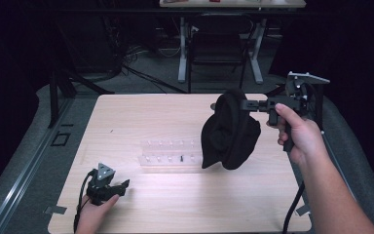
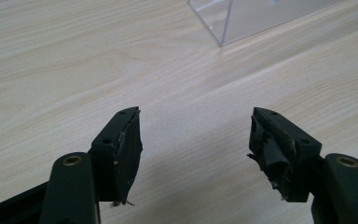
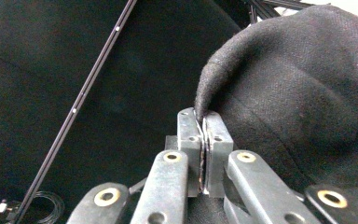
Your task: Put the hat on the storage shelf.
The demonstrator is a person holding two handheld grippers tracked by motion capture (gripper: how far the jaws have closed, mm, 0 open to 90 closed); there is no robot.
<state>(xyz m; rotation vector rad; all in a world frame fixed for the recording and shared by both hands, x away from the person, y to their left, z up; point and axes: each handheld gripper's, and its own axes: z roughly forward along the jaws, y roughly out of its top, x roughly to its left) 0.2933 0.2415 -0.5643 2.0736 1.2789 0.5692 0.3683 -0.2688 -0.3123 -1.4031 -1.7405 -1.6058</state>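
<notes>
My right tongs (image 1: 246,104): clamped on the soft black fabric hat (image 1: 230,130), right of centre.
My left tongs (image 1: 124,184): wide, empty, lower left on the pale wooden table (image 1: 175,204).

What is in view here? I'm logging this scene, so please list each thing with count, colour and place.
black cloth: one, black, hanging above the table's right half, an edge pinched in the right gripper.
clear rack: one, transparent, mid-table, just left of the cloth; its contents are too small to tell.
table: one, pale wood, under everything.
chair: one, dark, on the floor beyond the table.
far desk: one, light top on white legs, at the back.
left gripper: one, black, jaws apart with nothing between them, low over the table's near left part.
right gripper: one, jaws shut on the cloth's edge, raised at the right.
hands: two, one on each gripper.
</notes>
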